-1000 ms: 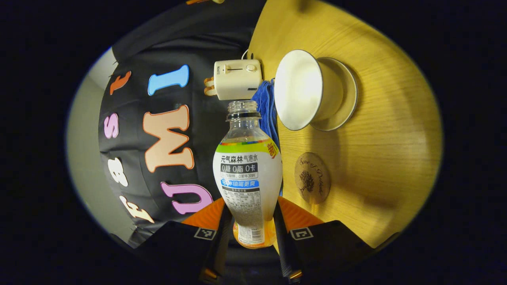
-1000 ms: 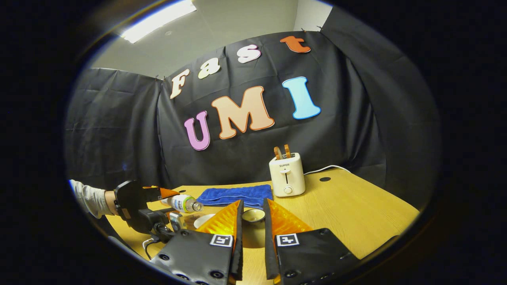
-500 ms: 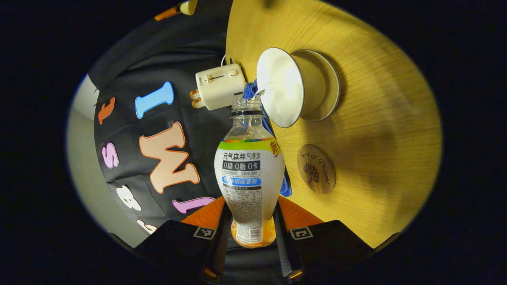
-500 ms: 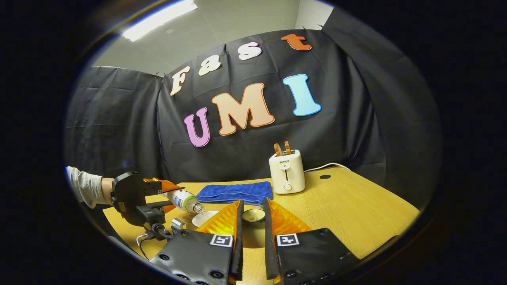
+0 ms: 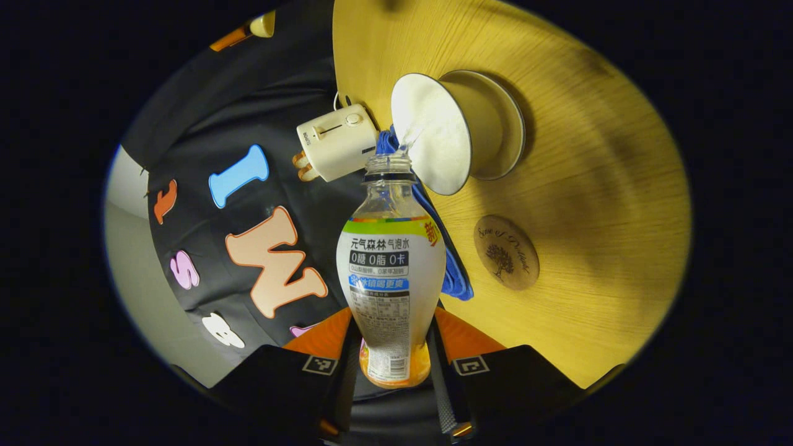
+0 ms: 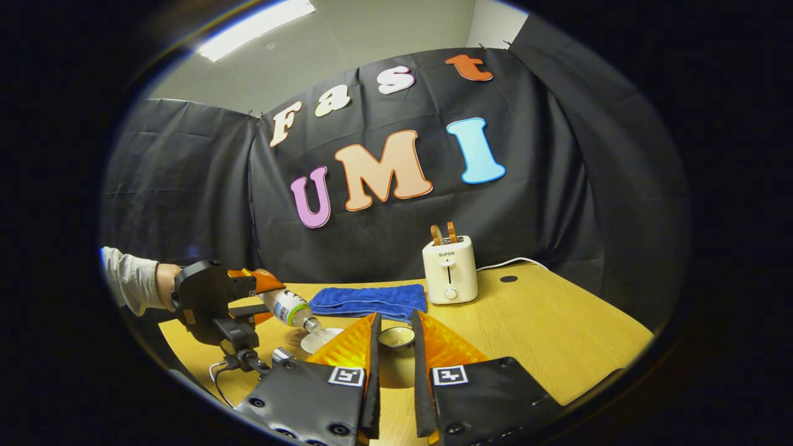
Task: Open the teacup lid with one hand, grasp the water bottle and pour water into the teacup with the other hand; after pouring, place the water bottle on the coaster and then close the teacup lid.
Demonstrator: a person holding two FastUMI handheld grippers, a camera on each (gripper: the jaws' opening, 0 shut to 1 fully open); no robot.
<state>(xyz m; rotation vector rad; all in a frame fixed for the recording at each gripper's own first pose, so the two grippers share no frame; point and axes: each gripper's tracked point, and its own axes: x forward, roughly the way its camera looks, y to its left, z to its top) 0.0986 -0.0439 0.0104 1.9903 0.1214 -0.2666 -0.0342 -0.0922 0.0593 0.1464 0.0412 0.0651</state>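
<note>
Water bottle: tipped mouth-down, label up, clamped low on its body between the left gripper jaws; its open mouth hangs just at the rim of the teacup, and a thin thread of water runs from mouth to cup.
Teacup: open and white inside, on its saucer at about 1 o'clock from the bottle in the left gripper view.
Lid: a small pale dish shape between the right gripper jaws in the right gripper view; they stand close either side of it, but I cannot tell whether they press on it.
Coaster: round, wooden, bare, at 3 o'clock from the bottle, near the cup but apart from it.
Risk, spill: the mouth sits at the cup's near edge, not over its middle; a little drift toward the gripper would, I think, put water on the desk or the blue cloth.
Risk, overfill: a steeper tip could glug and splash out of the shallow cup.
Risk, slip: the grip is near the bottle's base, so it could swing as it empties.
Desk: pale wood, dry as far as I can see.
Room: a toaster with its cord stands at the back edge at 12 o'clock, black cloth wall behind, a ceiling light above, a sleeve at 9 o'clock.
</note>
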